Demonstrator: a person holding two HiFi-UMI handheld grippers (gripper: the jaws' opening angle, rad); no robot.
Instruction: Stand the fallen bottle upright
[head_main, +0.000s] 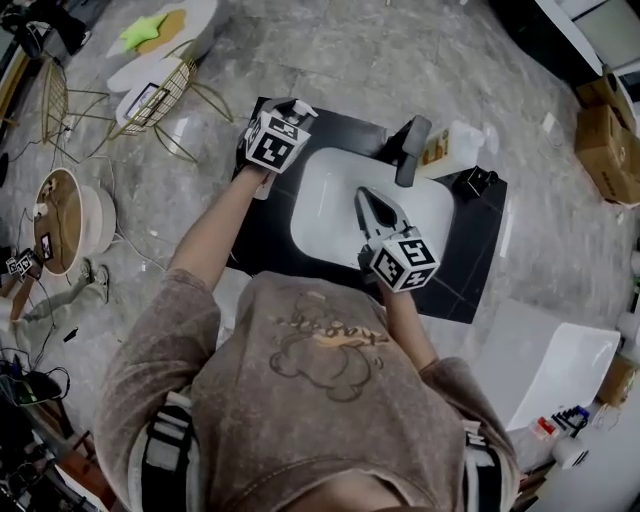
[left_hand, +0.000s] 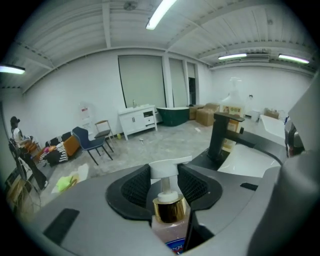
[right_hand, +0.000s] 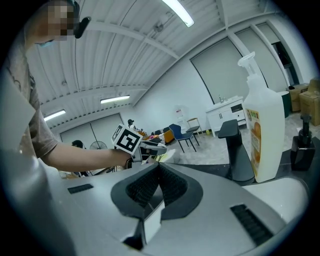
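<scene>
Left tool (head_main: 287, 113) at black tabletop (head_main: 265, 245) corner, white-pumped bottle (head_main: 304, 108) at its tip, right tool (head_main: 365, 195) over white rectangular basin (head_main: 325, 205), black faucet (head_main: 412, 150) and white orange-labelled jug (head_main: 455, 148) just beyond it.

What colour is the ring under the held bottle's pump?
The ring on the bottle is shiny gold, clearest in the left gripper view.

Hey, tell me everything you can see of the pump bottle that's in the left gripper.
The pump bottle has a clear body filled with pinkish liquid, a shiny gold collar and a white plastic pump head whose spout points right in the left gripper view. A blue label edge shows at the bottom of that view. The bottle lies along the left gripper, pump end outward, held between the black pads. Its base is out of view.
</scene>
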